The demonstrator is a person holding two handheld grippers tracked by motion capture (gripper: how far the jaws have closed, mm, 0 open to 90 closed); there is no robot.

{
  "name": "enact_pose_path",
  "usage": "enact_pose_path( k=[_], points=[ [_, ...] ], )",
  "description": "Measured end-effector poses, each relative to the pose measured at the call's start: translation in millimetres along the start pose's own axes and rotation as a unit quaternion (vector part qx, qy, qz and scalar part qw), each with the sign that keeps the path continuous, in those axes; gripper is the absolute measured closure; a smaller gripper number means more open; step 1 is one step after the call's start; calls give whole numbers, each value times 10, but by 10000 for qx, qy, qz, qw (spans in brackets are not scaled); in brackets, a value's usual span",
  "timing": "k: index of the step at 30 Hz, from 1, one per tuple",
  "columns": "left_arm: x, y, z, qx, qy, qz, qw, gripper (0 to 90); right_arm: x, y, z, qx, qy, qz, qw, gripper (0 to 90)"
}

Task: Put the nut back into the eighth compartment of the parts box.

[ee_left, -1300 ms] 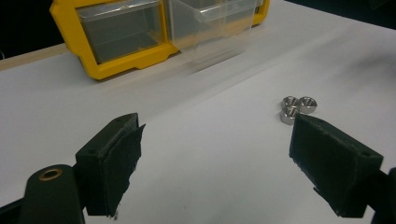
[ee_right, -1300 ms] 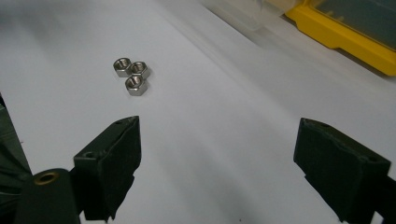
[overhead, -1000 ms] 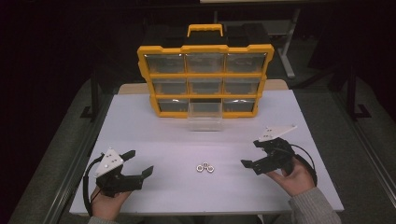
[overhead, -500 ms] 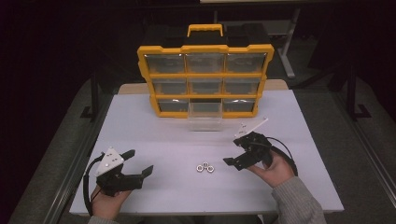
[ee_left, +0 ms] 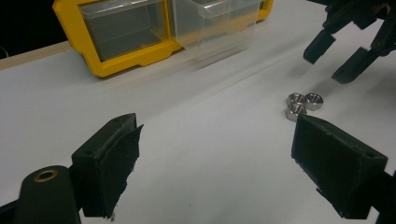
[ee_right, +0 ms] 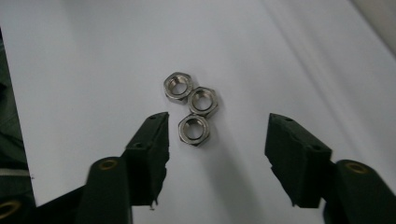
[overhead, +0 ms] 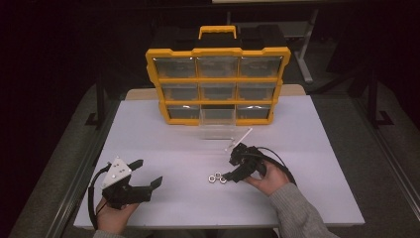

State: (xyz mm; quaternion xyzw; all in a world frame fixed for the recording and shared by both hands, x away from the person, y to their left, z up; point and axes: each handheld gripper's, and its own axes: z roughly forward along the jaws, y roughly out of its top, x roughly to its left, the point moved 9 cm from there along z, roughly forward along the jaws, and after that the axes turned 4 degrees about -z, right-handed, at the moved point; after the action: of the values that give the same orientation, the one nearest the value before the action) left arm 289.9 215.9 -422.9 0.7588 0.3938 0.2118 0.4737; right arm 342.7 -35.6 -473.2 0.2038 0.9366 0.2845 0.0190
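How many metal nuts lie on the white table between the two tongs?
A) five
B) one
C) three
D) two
C: the right gripper view shows three hex nuts touching in a small cluster on the white table, just ahead of the open right tongs.

Right gripper (overhead: pixel 229 169) seemingly beside nuts (overhead: pixel 217 178)

three small silver steel hex nuts (ee_right: pixel 192 114) lying flat, touching in a tight cluster on white tabletop (overhead: pixel 307 148), near front centre, well clear of yellow organiser case (overhead: pixel 218 84)
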Motion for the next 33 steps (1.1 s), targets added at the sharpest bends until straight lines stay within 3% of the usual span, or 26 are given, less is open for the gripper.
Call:
enact_pose_path(
  k=[8,15,19,25,29,33],
  points=[
    [-4,-17,-5,31,-16,55,10000,150,71,-32,233,456,60,-268,9986,530],
    [4,-17,-10,22,-13,34,10000,150,113,-44,323,626,98,-328,9975,585],
    [0,-19,-9,15,-24,-12,10000,154,126,-60,362,791,-91,-451,9958,648],
    [2,-19,-10,19,-11,26,10000,154,129,-59,361,799,-60,-553,9952,689],
    [3,-20,-7,29,-14,34,10000,154,128,-68,328,843,131,-527,9950,691],
    [14,-25,-6,37,-8,25,10000,153,88,13,187,628,170,-492,9967,690]
  ],
)
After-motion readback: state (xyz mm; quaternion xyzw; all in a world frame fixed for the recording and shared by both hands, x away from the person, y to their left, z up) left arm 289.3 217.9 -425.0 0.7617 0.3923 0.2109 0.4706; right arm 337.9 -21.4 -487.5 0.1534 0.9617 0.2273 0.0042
